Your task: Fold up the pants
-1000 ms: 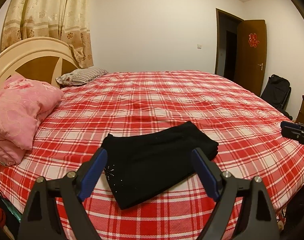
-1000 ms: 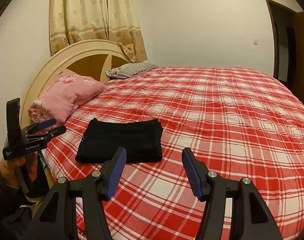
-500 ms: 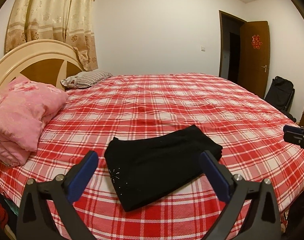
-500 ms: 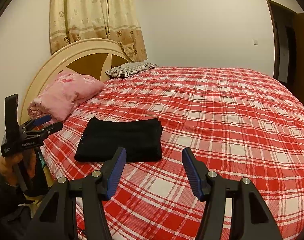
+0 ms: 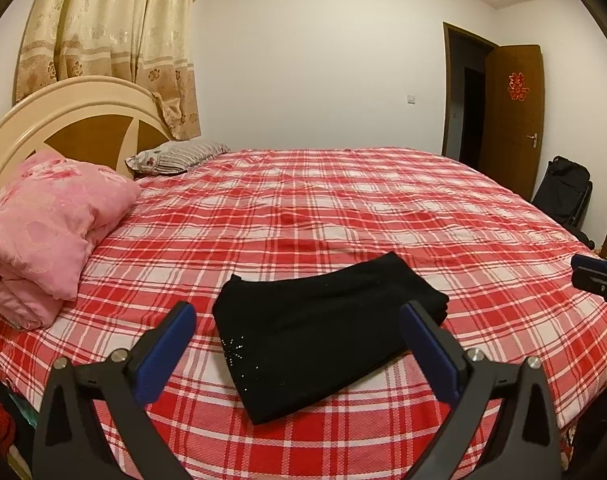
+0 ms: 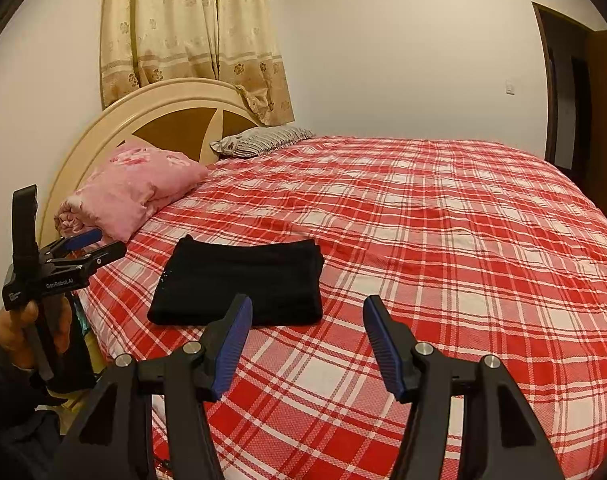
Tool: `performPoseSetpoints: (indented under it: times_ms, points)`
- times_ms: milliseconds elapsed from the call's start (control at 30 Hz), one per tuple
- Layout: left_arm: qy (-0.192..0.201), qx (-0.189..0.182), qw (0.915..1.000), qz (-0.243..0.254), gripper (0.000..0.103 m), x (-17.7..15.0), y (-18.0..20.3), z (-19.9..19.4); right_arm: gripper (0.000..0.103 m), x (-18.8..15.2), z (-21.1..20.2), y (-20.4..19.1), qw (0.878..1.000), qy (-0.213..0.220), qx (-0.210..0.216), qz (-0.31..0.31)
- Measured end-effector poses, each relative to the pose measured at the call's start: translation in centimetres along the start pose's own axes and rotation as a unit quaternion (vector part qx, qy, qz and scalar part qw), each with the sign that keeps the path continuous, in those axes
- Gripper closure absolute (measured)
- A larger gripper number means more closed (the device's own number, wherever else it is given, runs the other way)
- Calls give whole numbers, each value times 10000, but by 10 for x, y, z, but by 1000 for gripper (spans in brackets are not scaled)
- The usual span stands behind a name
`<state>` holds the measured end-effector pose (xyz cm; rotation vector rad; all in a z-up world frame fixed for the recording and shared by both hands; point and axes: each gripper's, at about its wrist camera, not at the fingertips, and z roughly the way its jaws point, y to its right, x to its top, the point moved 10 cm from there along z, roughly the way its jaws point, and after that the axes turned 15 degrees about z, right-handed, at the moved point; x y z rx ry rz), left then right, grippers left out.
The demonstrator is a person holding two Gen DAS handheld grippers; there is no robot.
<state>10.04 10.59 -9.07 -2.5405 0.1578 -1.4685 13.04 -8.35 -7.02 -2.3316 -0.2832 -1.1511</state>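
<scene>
Black pants (image 5: 323, 328) lie folded into a compact rectangle on the red plaid bed (image 5: 343, 208), near its front edge; they also show in the right wrist view (image 6: 239, 280). My left gripper (image 5: 299, 320) is open wide and empty, held back above the near edge of the pants. My right gripper (image 6: 307, 312) is open and empty, above the bedspread to the right of the pants. The left gripper also shows at the left of the right wrist view (image 6: 83, 248), in a hand beside the bed.
A folded pink quilt (image 5: 43, 224) lies at the head of the bed by the cream headboard (image 5: 63, 120). A striped pillow (image 5: 179, 156) lies behind it. A brown door (image 5: 511, 116) and a black bag (image 5: 563, 192) stand at the far right.
My left gripper has drawn back and up from the pants and opened wider. The right gripper has barely moved. The pants lie unchanged.
</scene>
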Motion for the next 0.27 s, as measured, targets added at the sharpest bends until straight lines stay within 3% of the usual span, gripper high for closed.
performPoseSetpoints:
  times_ms: [267]
  points:
    - [-71, -7, 10000, 10, 0, -6, -2, 5, 43, -3, 3, -1, 10000, -53, -13, -16]
